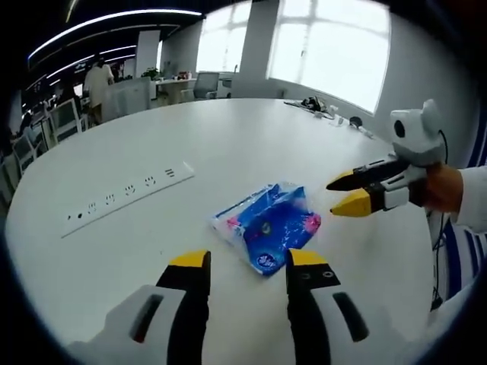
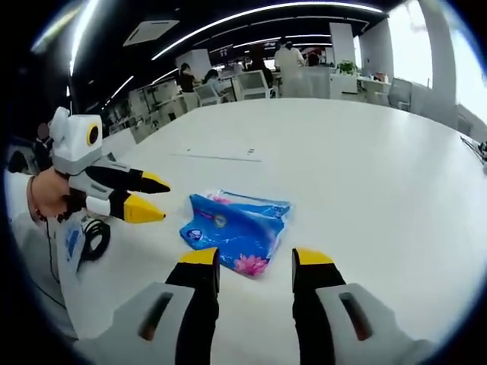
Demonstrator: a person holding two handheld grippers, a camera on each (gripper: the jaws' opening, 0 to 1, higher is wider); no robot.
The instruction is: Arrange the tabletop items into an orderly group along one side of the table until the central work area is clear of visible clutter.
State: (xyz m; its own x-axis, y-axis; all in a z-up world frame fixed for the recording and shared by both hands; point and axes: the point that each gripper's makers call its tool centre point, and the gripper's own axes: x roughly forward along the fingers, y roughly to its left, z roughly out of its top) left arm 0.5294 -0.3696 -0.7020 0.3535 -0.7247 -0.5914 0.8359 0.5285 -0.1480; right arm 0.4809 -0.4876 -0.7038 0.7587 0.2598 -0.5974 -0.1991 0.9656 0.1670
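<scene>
Yellow-tipped jaws of the left gripper rise from the bottom of the left gripper view, spread apart with nothing between them, hovering just short of a blue plastic packet printed with pink flowers. The packet lies flat and crumpled on the white table, roughly in the middle of the work surface. From the right side of that view comes the right gripper, held in a person's hand with a white sleeve behind it; its two yellow tips are parted and point toward the packet without touching it. In the right gripper view the right gripper likewise shows its jaws spread and bare, the same packet lying just ahead of them, while the left gripper reaches in from the left with its tips apart, near the packet's edge. Farther out on the table, a white power strip lies flush with the surface to the left of the packet. Some small dark items and cables sit near the far rim by the bright windows. Beyond the table stand office desks and chairs, with people among them.
</scene>
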